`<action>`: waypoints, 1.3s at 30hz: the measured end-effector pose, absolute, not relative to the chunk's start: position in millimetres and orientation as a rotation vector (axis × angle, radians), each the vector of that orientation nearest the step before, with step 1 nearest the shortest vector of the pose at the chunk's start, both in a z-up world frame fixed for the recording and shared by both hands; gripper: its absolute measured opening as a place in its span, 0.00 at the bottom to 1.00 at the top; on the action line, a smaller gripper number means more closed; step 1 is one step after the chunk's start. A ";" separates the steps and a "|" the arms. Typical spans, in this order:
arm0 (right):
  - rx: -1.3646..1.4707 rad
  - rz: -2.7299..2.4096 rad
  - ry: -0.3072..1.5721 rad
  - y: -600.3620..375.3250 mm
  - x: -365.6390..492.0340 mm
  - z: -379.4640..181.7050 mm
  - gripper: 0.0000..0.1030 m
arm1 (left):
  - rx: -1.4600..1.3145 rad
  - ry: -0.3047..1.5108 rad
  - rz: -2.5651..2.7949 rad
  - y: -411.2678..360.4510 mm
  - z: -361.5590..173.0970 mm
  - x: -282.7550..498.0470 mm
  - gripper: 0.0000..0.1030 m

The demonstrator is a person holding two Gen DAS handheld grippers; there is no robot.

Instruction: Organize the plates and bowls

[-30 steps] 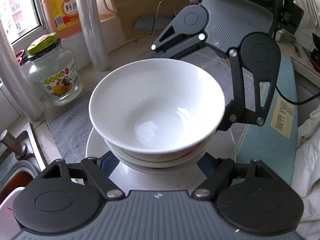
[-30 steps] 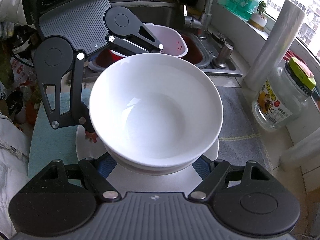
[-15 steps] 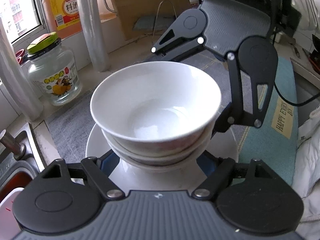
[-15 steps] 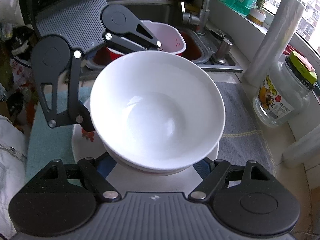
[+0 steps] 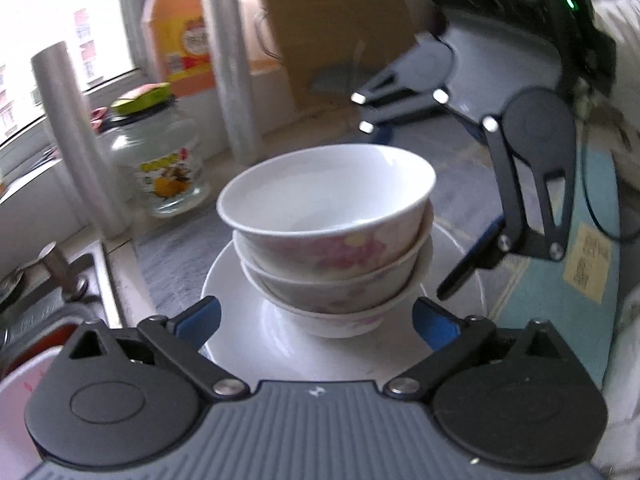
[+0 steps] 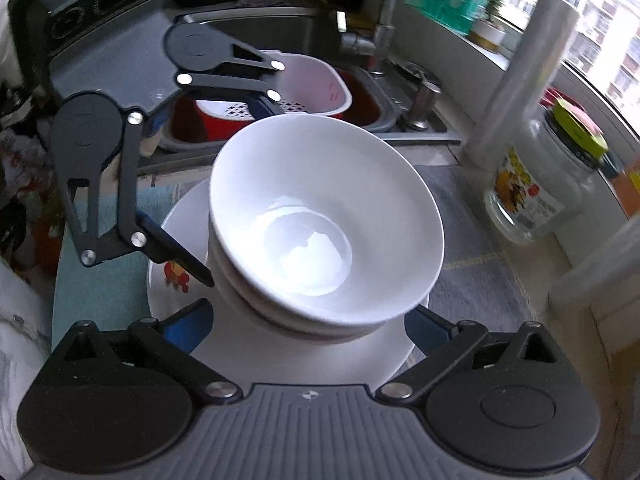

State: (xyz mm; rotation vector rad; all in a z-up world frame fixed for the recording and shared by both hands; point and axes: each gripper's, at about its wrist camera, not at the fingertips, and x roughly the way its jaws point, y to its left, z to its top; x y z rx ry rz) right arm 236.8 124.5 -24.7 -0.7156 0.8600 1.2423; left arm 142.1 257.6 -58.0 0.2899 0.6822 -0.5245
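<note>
Left wrist view: three nested white porcelain bowls (image 5: 332, 236) sit on your white round plate (image 5: 280, 340), counter mat beneath. Left gripper (image 5: 316, 316) and right gripper (image 6: 308, 320) both released, flanking the stack. Stacking looks done; next, grip the plate rim evenly.

Both grippers: ribbed grey bodies, black round-hubbed linkages, silver screws, blue-padded fingers (image 5: 198, 316); green LED.

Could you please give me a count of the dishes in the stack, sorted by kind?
Bowls: 3, nested
Plates: 1, under the bowls
Total: 4
</note>
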 end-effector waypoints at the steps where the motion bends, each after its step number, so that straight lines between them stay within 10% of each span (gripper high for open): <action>1: -0.703 1.222 0.867 122.3 234.9 -24.1 1.00 | 0.268 0.677 -0.507 258.8 -57.6 139.7 0.99; 39: -0.223 0.548 0.924 10.8 102.5 51.4 1.00 | -0.125 0.642 0.285 147.2 37.4 -25.9 0.99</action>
